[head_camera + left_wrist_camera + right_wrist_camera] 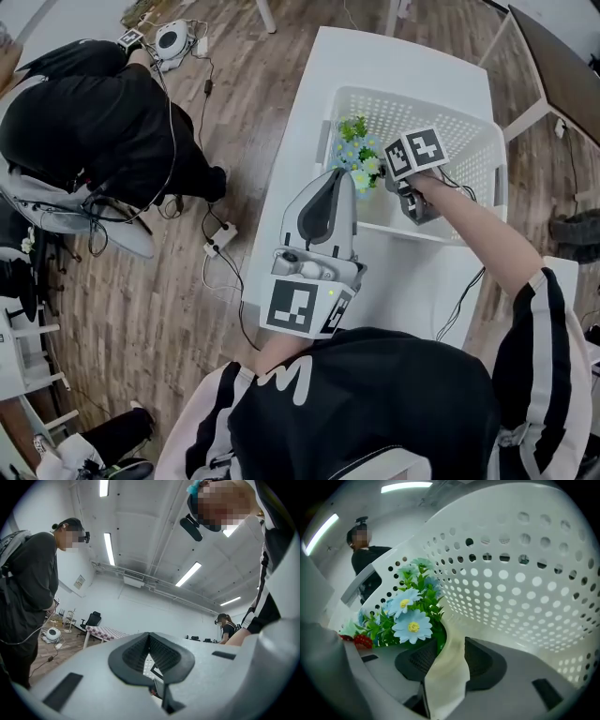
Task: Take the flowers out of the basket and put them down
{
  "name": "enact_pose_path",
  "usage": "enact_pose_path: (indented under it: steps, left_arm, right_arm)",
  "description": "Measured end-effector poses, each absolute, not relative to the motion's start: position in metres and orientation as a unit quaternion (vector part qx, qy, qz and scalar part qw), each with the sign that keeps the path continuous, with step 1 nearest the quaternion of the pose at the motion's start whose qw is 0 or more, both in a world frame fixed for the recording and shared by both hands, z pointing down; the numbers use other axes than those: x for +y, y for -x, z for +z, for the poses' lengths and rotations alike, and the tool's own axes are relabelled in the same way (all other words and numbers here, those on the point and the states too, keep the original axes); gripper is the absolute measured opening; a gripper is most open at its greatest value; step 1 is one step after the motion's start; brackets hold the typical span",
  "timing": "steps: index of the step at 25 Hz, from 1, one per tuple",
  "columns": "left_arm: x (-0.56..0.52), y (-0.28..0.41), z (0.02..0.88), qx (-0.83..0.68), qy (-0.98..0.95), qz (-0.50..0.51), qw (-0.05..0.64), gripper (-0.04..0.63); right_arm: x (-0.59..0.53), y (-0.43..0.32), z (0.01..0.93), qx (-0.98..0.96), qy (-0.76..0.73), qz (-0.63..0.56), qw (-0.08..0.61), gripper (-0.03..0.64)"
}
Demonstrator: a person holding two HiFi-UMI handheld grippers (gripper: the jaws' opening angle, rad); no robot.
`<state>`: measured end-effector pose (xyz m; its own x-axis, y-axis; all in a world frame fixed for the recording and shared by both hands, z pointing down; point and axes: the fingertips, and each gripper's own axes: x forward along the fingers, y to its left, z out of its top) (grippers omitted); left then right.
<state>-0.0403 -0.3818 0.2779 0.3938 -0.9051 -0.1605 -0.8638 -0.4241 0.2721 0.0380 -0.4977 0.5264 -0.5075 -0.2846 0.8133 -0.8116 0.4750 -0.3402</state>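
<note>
A bunch of blue and white artificial flowers [359,159] with green leaves stands in the near left corner of the white perforated basket [469,122] on the white table [394,281]. My right gripper [389,183] reaches down into the basket beside the flowers. In the right gripper view the flowers [410,620] rise just ahead. Their cream wrap [447,677] lies between the jaws of the right gripper [447,660], which stand wide apart. My left gripper [328,187] hovers over the table just in front of the basket. The left gripper [150,660] is shut, tilted up and holds nothing.
A person in black [84,112] stands on the wooden floor to the left, near cables, a power strip [220,242] and a round white device [172,39]. A dark table [562,66] is at the far right. The basket wall [525,573] curves close round the right gripper.
</note>
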Motion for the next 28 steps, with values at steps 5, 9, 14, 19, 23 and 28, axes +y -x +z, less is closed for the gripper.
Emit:
enact_pose_path:
  steps: [5,9,14,19,23,28]
  left_arm:
    - [-0.384,0.042,0.278,-0.533,-0.831,-0.142,0.071,-0.005]
    - [-0.385,0.046,0.281,-0.536,-0.829,-0.142,0.071,-0.005]
    - [-0.383,0.05,0.283,-0.538,-0.828,-0.143,0.071,-0.005]
    - [-0.384,0.049,0.282,-0.539,-0.827,-0.142,0.073,-0.005]
    - [-0.384,0.05,0.283,-0.539,-0.827,-0.142,0.073,-0.005]
    - [-0.384,0.048,0.283,-0.535,-0.83,-0.142,0.071,-0.005]
  right_arm:
    - [-0.499,-0.039,0.531,-0.759,-0.357,0.435,0.329,0.175]
    - [-0.498,-0.041,0.536,-0.746,-0.353,0.485,0.289,0.167]
    - [-0.496,-0.039,0.536,-0.749,-0.355,0.476,0.292,0.143]
    - [-0.495,-0.037,0.531,-0.752,-0.345,0.484,0.285,0.121]
    - [-0.493,-0.039,0.53,-0.756,-0.337,0.472,0.302,0.08]
    - [-0.496,-0.042,0.525,-0.766,-0.342,0.438,0.323,0.074]
